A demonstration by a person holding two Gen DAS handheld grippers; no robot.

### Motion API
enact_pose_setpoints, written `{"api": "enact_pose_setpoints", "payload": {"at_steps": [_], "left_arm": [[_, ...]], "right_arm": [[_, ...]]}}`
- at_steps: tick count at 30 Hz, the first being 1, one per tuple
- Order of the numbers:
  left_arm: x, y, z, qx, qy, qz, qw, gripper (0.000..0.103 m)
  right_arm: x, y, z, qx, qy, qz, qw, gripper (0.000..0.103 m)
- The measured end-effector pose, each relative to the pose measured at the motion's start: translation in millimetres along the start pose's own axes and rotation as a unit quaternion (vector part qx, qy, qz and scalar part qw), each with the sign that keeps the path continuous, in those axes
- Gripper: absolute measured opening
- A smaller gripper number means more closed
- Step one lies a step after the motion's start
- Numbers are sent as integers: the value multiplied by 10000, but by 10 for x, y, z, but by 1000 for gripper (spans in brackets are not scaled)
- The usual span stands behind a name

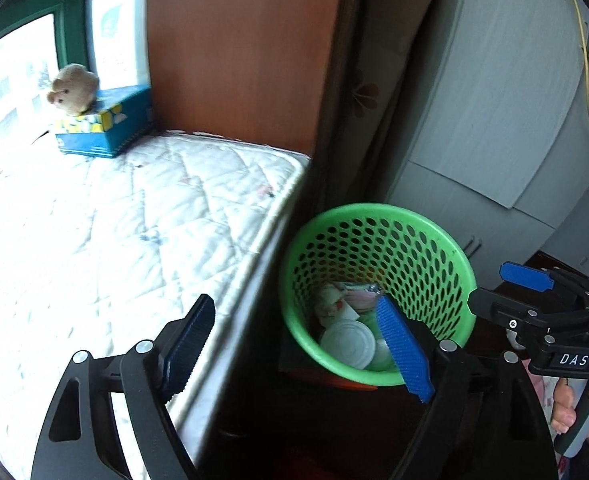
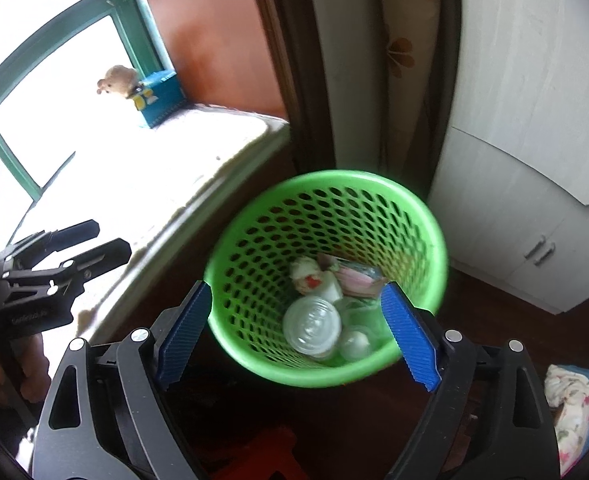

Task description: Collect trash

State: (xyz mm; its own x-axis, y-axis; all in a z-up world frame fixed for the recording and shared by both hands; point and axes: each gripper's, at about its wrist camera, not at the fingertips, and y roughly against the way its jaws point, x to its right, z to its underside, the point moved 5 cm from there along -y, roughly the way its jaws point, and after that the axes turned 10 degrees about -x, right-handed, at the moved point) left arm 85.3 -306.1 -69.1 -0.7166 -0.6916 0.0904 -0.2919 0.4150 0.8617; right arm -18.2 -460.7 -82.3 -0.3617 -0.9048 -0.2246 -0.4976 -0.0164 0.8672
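A green perforated waste basket (image 1: 418, 240) stands on the dark floor beside the bed; it also shows in the right wrist view (image 2: 334, 216). Inside lie a clear plastic lid (image 2: 312, 330), a small clear cup (image 2: 354, 345), crumpled wrappers (image 2: 308, 274) and a pink packet (image 2: 358, 278). My left gripper (image 1: 294, 340) is open and empty, above the gap between bed and basket. My right gripper (image 2: 294, 320) is open and empty, just above the basket's near rim. It also shows at the right of the left wrist view (image 1: 498, 286).
A white quilted mattress (image 1: 94, 232) fills the left. A blue box (image 1: 106, 124) with a plush toy (image 1: 74, 88) sits at its far end by the window. A brown wooden panel (image 1: 238, 48) and a white cabinet (image 2: 534, 160) stand behind the basket. Floral cloth (image 2: 574, 408) lies low right.
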Motion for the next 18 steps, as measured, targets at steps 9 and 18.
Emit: {"api": "enact_pose_setpoints", "payload": {"at_steps": [9,18], "left_arm": [[-549,429,155,266,355,-692,9966,89],[-1044,735,416,359,825,-1012,9908,94]], "right_arm": [[-571,75,-129,278,393,-74,9988,91],[-1033,53,-104,360,729,-159,9966,94]]}}
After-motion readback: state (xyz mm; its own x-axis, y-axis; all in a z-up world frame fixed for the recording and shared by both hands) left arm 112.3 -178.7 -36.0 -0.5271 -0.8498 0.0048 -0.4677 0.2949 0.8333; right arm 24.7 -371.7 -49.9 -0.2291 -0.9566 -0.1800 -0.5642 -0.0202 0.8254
